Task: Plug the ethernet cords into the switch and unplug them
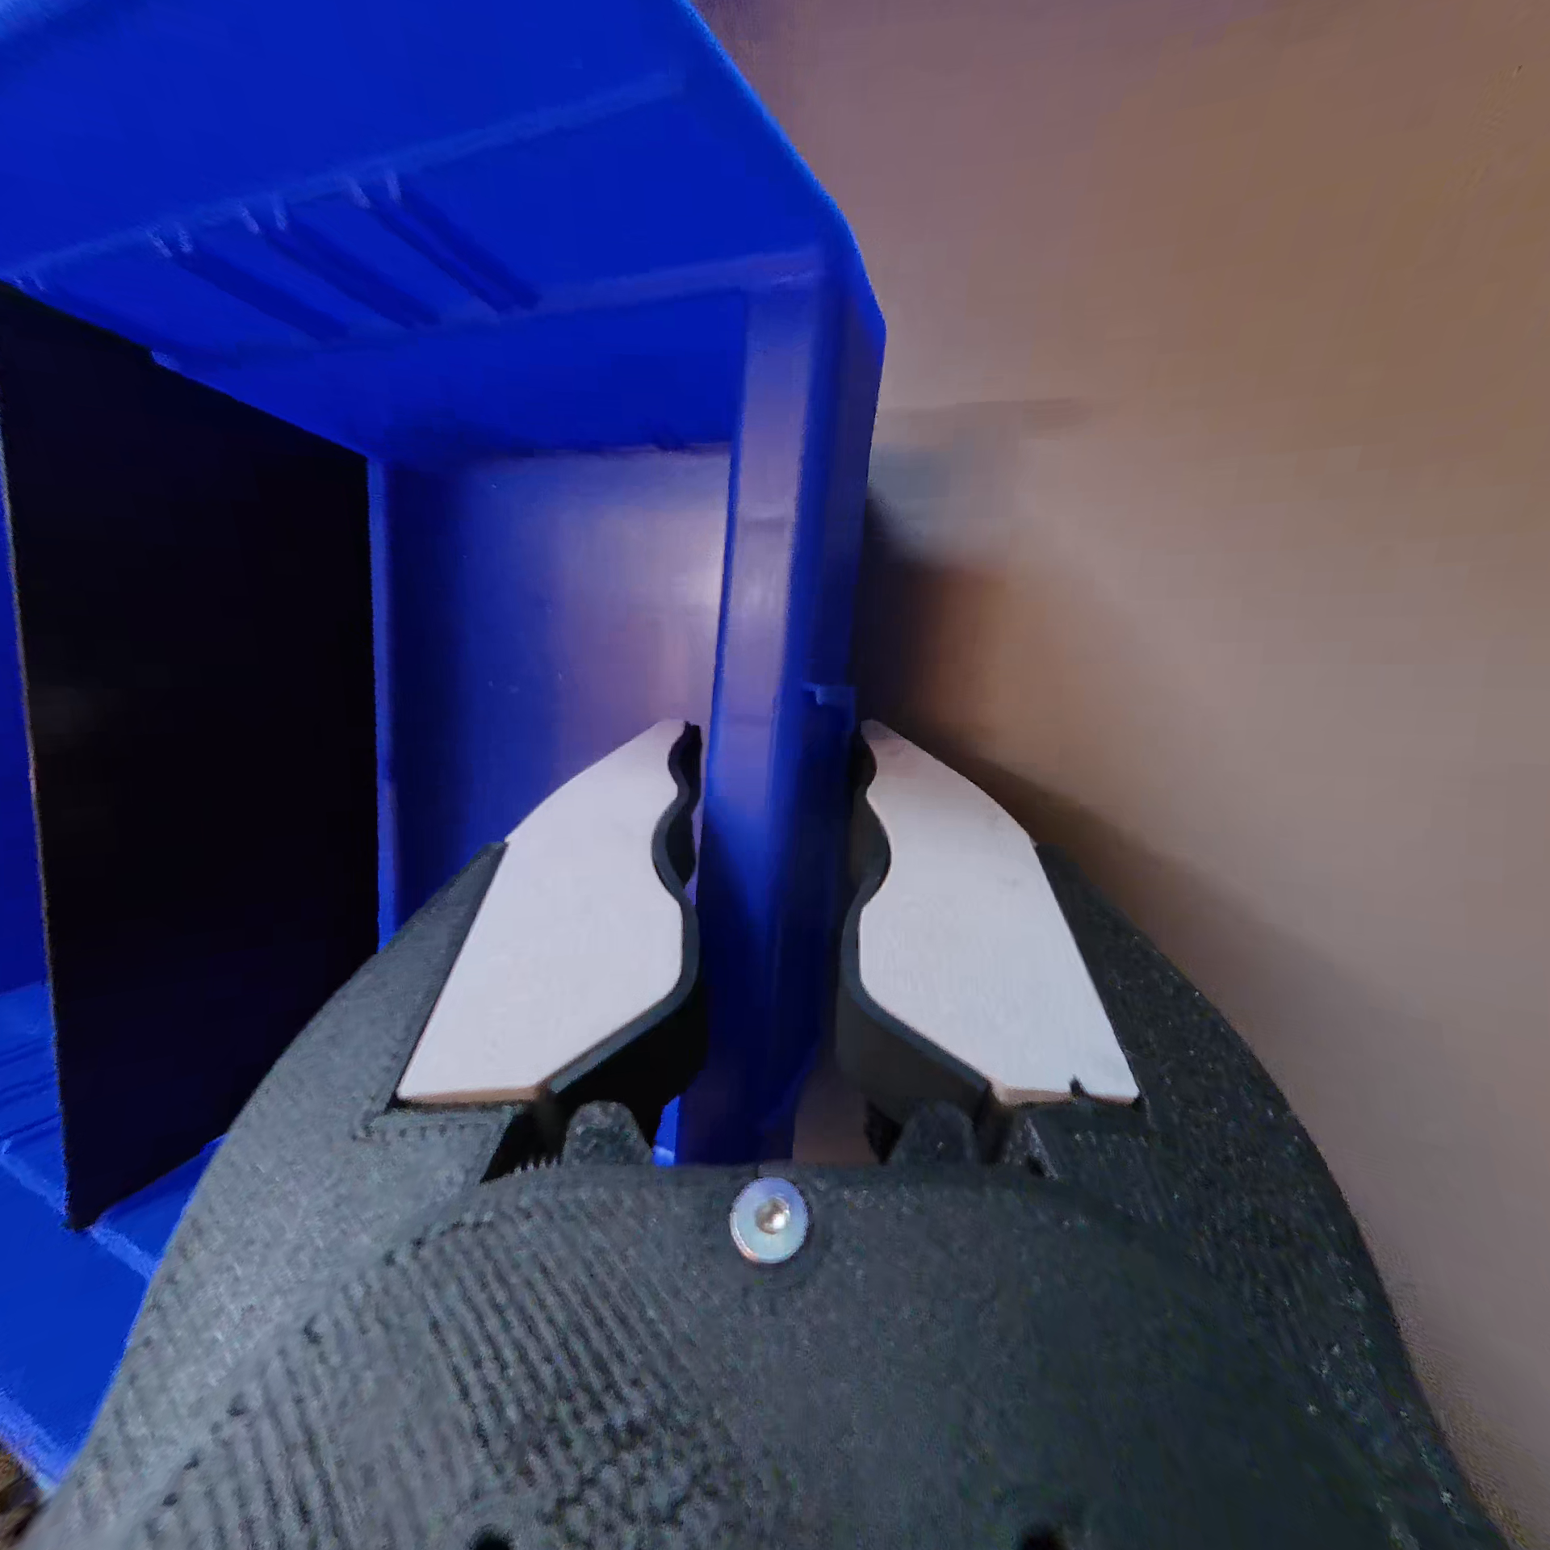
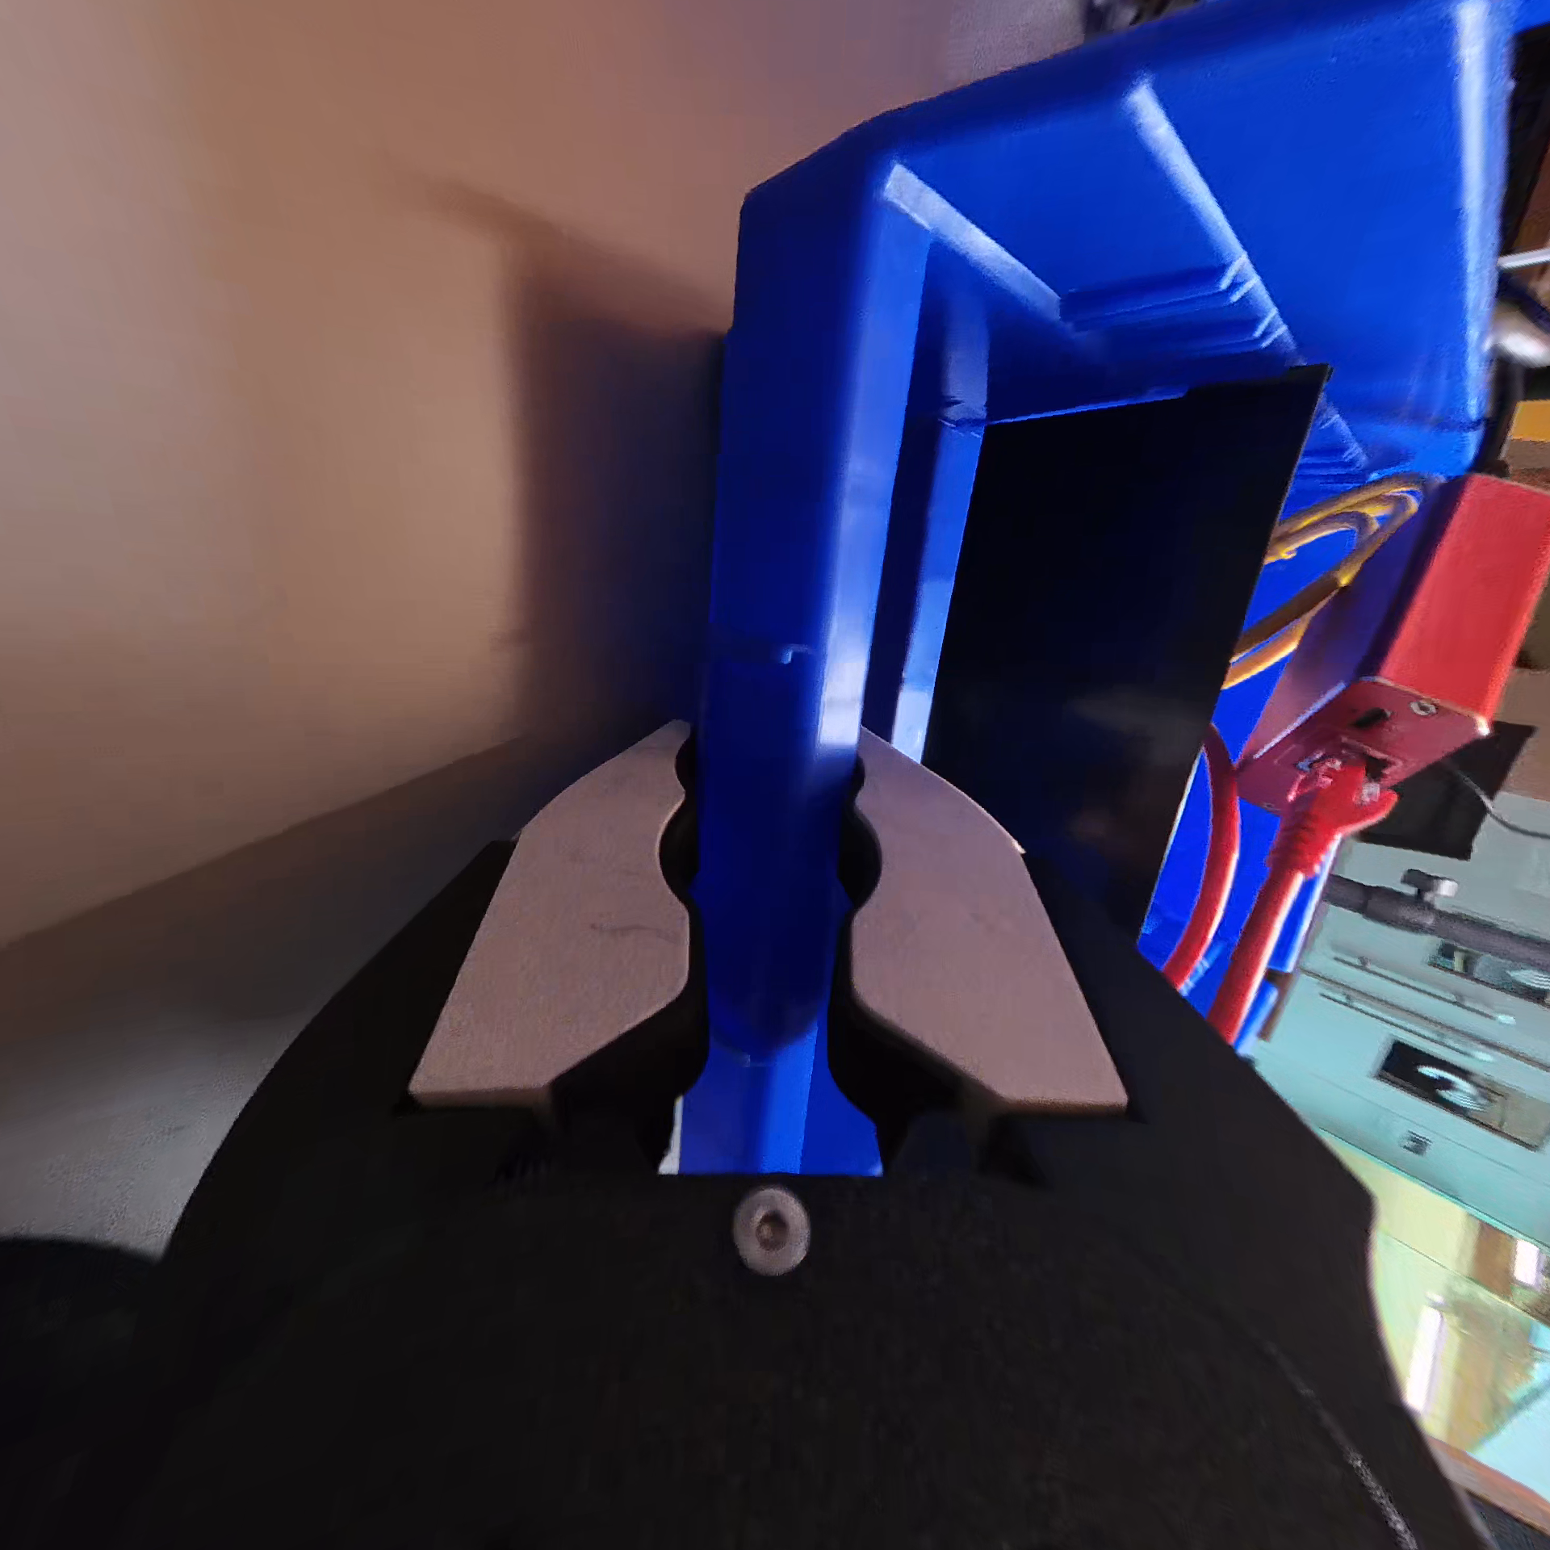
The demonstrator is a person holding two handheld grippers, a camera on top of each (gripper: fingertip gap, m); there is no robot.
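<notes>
My left gripper (image 1: 776, 738) is shut on the side wall of a blue plastic bin (image 1: 788, 587), with one finger inside the bin and one outside. My right gripper (image 2: 772, 738) is shut on the opposite wall of the same blue bin (image 2: 780, 545). A black divider panel stands inside the bin in both views (image 1: 193, 713) (image 2: 1099, 637). In the right wrist view a red switch (image 2: 1443, 637) lies in the bin with a red ethernet cord (image 2: 1308, 839) plugged into it, and a yellow cord (image 2: 1334, 537) loops behind it.
A plain tan wall (image 1: 1174, 419) and tabletop lie behind the bin, and they also show in the right wrist view (image 2: 293, 419). Light green cabinets or equipment (image 2: 1426, 1048) stand at the far right of the right wrist view.
</notes>
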